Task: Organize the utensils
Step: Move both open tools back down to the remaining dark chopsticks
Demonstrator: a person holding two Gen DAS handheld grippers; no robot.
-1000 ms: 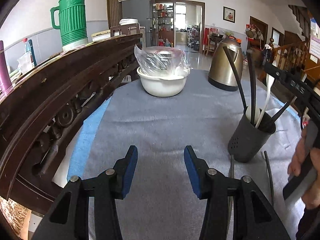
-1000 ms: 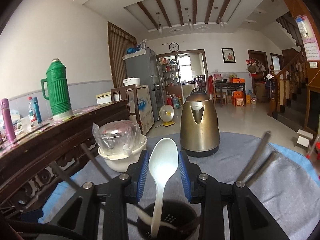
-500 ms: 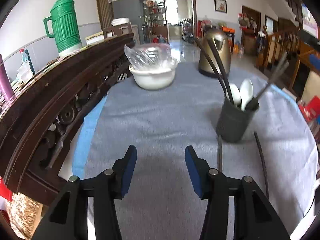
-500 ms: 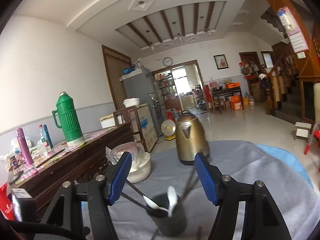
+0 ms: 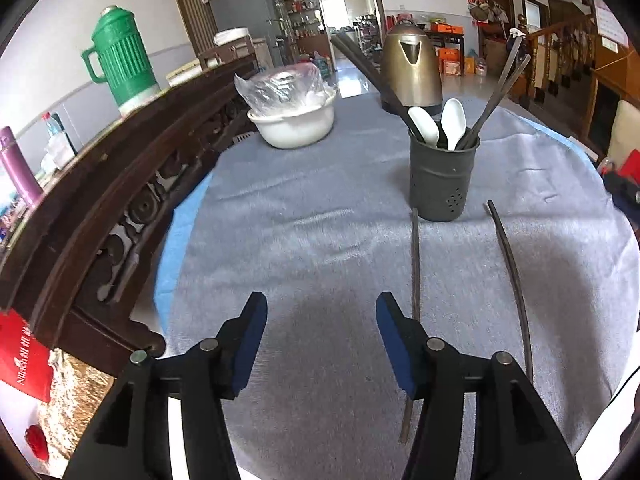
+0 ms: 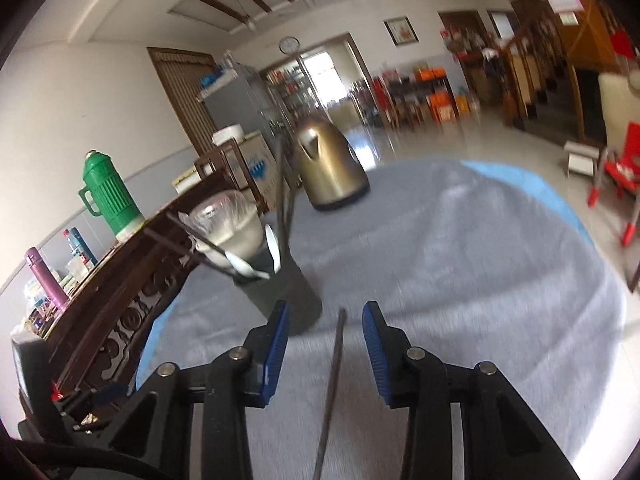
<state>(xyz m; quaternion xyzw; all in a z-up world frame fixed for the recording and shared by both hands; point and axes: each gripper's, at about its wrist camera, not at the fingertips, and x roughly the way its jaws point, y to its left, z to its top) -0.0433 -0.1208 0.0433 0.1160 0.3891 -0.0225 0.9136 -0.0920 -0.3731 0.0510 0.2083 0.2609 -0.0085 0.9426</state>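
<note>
A dark grey utensil holder stands on the grey cloth with two white spoons and several dark chopsticks in it. Two more dark chopsticks lie on the cloth in front of it, one beside my left gripper's right finger and one farther right. My left gripper hovers over bare cloth, its jaws opening with nothing between them. My right gripper is low over the cloth, just right of the holder. Its jaws are closing, and a lying chopstick runs between them with a gap on both sides.
A white bowl under plastic wrap and a brass kettle stand at the back of the table. A carved dark wooden rail runs along the left edge, with a green thermos behind it. The cloth's round edge drops off at right.
My right gripper let go of the white spoon, which now stands in the holder, then drew back and sank over a lying chopstick. My left gripper pulled back and its jaws widened.
</note>
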